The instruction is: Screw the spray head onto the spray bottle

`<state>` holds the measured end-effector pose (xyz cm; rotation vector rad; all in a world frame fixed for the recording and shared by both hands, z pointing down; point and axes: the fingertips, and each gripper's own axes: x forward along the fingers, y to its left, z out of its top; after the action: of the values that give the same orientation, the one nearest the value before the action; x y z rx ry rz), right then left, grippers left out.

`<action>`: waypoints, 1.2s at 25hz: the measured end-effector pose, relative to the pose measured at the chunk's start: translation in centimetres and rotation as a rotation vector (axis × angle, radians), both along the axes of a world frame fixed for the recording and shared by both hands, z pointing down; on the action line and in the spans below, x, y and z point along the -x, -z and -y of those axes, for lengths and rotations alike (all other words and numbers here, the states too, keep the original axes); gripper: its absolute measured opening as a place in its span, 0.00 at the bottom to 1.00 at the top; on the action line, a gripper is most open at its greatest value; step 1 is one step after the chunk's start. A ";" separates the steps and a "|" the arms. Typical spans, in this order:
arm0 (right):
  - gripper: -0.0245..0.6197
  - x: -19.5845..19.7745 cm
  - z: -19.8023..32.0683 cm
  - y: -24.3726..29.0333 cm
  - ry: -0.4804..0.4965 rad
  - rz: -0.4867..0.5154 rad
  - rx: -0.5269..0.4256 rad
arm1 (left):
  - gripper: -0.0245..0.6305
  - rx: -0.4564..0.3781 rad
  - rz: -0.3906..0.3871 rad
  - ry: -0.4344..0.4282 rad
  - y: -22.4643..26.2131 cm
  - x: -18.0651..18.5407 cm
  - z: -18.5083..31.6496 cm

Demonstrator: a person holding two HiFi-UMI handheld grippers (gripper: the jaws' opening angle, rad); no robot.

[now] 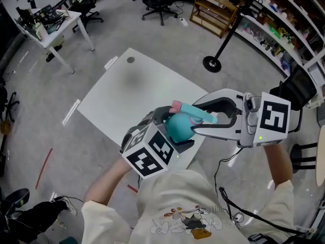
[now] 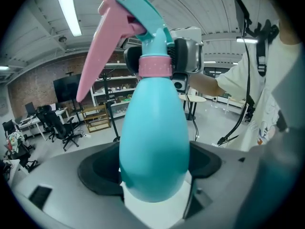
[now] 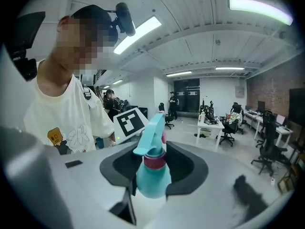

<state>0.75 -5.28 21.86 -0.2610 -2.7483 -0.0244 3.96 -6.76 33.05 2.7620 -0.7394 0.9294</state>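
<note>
Teal spray bottle (image 1: 177,128), pink-collared spray head (image 1: 202,117) at its 2 o'clock, is clamped by the left gripper (image 1: 174,131); its neck is pinched by the right gripper (image 1: 195,119)

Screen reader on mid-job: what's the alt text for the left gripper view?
A teal egg-shaped plastic spray bottle fills the centre, clamped between the left tongs, topped with its teal spray head and pink trigger. The right tongs sit around its pink collar.
</note>
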 end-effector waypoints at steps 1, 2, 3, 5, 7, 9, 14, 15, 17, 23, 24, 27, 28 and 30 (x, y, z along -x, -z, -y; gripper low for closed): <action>0.27 -0.1 0.2 0.0 -0.001 -0.003 -0.011 | 0.66 -0.001 0.002 0.004 0.0 0.0 0.1; 0.26 -0.2 0.4 0.1 -0.001 -0.006 -0.020 | 0.66 -0.001 0.004 0.006 0.1 -0.1 0.2; 0.26 -0.2 0.4 0.2 0.000 -0.006 -0.022 | 0.66 0.001 0.001 0.004 0.2 -0.1 0.2; 0.25 -0.1 0.1 0.5 0.013 0.014 -0.004 | 0.66 0.011 -0.028 -0.016 0.5 -0.2 -0.2; 0.25 -0.4 -0.4 0.8 0.046 0.065 0.039 | 0.66 0.026 -0.089 -0.049 0.9 -0.6 -1.0; 0.25 -0.9 -0.8 1.3 0.078 0.115 0.089 | 0.66 0.029 -0.139 -0.080 1.4 -1.2 -1.6; 0.25 -0.7 -2.4 2.4 0.134 0.161 0.170 | 0.66 0.018 -0.173 -0.151 2.1 -1.5 -3.1; 0.25 -0.7 -2.7 2.5 0.150 0.168 0.178 | 0.66 0.022 -0.180 -0.166 2.2 -1.6 -3.5; 0.25 -1.2 -3.2 3.0 0.188 0.191 0.193 | 0.66 0.040 -0.207 -0.204 2.7 -2.1 -4.2; 0.25 -2.1 -5.0 4.1 0.342 0.244 0.267 | 0.66 0.173 -0.341 -0.427 4.3 -3.1 -7.7; 0.25 -2.1 -5.2 4.1 0.360 0.242 0.271 | 0.66 0.201 -0.352 -0.461 4.3 -3.2 -8.1; 0.25 -2.2 -5.6 3.8 0.388 0.212 0.271 | 0.66 0.271 -0.344 -0.521 4.1 -3.4 -9.0; 0.25 -2.4 -5.7 3.6 0.395 0.195 0.273 | 0.66 0.291 -0.331 -0.530 3.9 -3.5 -9.2; 0.25 -2.6 -5.8 3.0 0.409 0.159 0.279 | 0.66 0.309 -0.290 -0.537 3.4 -3.6 -9.3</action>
<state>3.35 0.52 18.85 -0.9296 -2.7976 0.2404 7.54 2.55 29.69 2.7535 0.1898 0.6166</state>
